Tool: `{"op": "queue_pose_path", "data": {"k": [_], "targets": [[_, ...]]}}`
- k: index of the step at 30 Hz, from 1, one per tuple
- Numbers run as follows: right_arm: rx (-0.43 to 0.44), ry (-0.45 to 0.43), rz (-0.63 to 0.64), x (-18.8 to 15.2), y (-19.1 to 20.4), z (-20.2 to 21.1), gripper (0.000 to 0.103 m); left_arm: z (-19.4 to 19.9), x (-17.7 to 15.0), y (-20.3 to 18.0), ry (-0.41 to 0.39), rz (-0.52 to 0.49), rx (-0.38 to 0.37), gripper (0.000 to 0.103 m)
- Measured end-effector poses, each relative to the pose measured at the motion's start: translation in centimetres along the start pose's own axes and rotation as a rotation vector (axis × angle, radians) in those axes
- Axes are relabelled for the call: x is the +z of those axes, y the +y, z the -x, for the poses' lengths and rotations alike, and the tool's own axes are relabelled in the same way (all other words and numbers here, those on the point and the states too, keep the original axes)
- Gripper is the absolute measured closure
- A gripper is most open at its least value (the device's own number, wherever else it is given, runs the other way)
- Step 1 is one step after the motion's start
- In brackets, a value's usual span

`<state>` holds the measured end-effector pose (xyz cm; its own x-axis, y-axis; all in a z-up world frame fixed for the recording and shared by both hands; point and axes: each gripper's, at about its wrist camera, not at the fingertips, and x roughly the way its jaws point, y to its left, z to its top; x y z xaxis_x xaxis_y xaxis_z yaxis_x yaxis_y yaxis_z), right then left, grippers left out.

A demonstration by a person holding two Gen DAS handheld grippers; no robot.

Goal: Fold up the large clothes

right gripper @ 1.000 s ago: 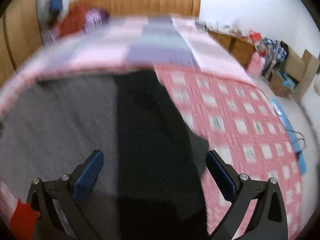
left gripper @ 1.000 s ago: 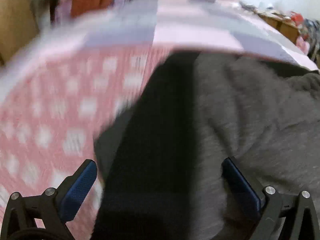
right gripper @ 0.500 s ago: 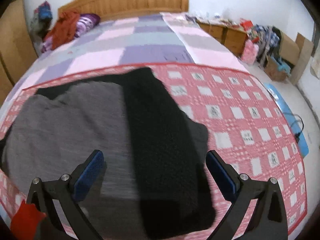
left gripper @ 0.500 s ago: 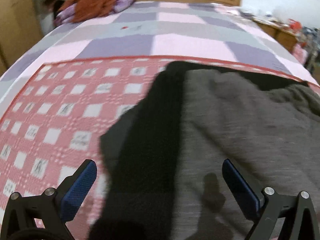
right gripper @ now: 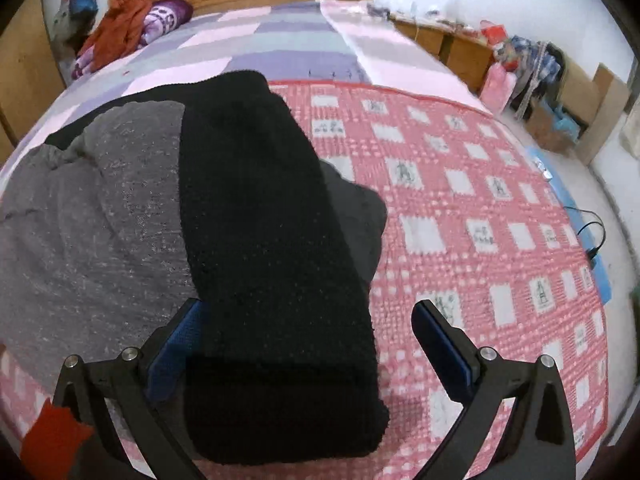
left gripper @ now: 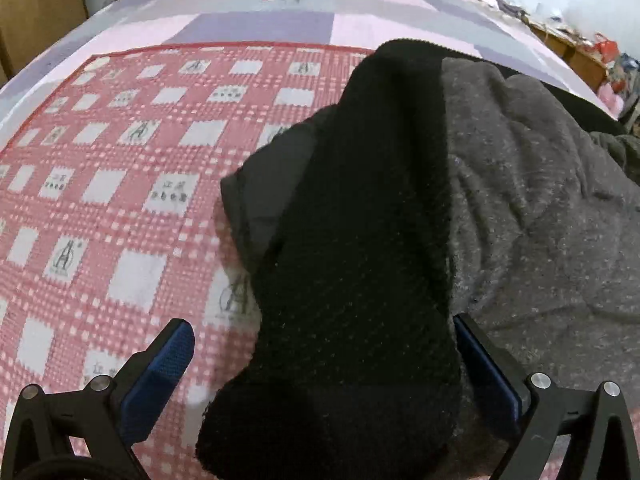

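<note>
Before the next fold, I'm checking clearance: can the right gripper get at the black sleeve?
Probably yes: the right gripper is open, straddling the black sleeve, with nothing covering it.

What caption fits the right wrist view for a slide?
Open right gripper straddles the black knit panel of a grey garment spread on the red checked blanket.
</note>
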<state>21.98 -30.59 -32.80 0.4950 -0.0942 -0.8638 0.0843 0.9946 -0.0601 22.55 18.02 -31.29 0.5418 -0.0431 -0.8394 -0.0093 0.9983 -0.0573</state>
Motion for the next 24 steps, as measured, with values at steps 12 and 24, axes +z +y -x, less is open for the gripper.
{"op": "queue_pose_path", "data": {"k": [12,24], "targets": [[-0.057,-0.045,0.019,-2.9,0.7,5.9,0.0,5.2,-2.7,3.5,0.005,0.146,-0.017,0.0],[-0.017,0.014,0.031,-5.9,-0.5,6.1,0.0,3.8,-1.2,2.4,0.043,0.056,-0.205,0.0]]}}
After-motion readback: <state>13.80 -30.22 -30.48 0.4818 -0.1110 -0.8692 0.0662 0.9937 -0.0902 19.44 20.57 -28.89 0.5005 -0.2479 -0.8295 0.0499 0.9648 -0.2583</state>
